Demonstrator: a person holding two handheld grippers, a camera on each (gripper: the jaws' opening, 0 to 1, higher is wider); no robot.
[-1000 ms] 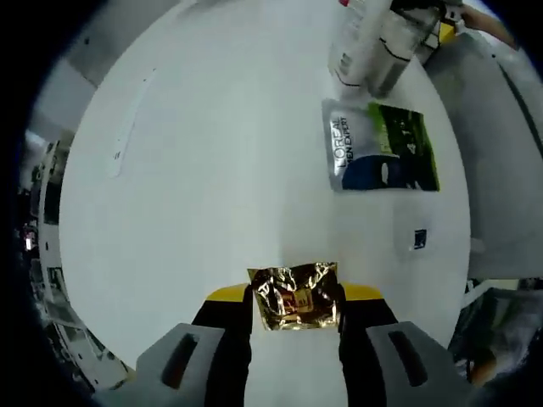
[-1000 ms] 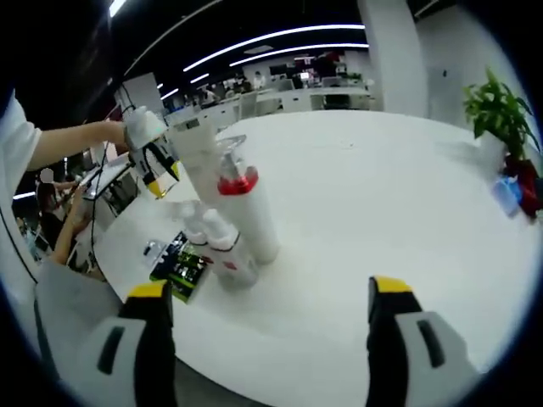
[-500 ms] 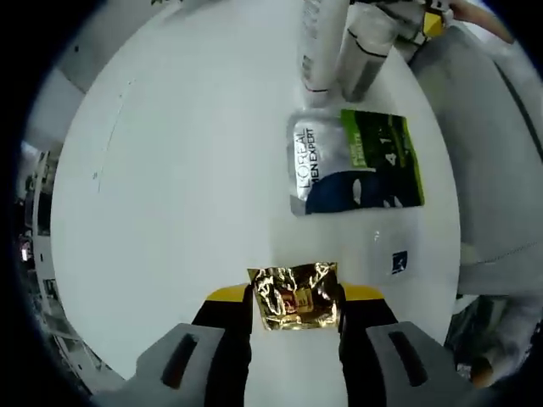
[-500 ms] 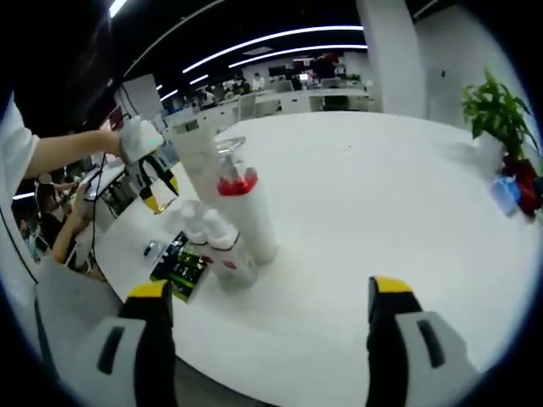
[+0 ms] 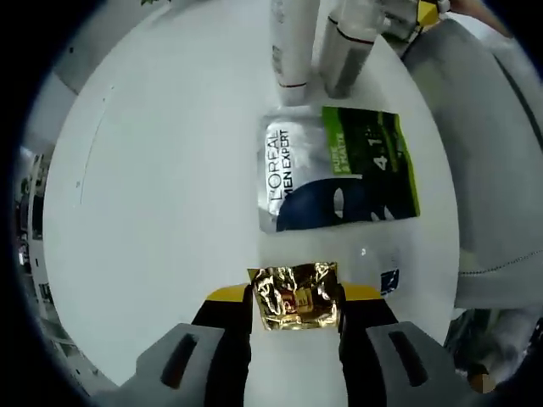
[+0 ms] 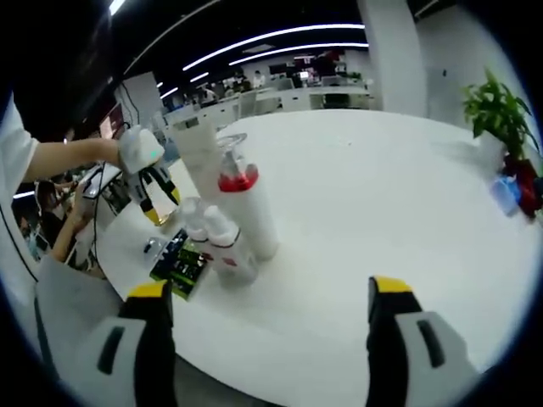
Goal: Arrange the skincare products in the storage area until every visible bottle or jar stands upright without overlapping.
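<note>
The left gripper [image 5: 296, 307] clamps a gold sachet [image 5: 296, 297] above the table's [image 5: 170, 212] near edge; the right gripper [image 6: 265, 305] hangs released; 4 bottles [image 6: 246, 212] stand upright, so sachet and mask pack [image 5: 339, 170] seem left.

A white round surface [image 6: 382, 195] carries a potted plant [image 6: 496, 114] at its far edge, with a blue and a red item just beside it. A small blue tag [image 5: 389, 281] lies on the surface. Beyond, ceiling light strips [image 6: 271, 38] run over office desks.
</note>
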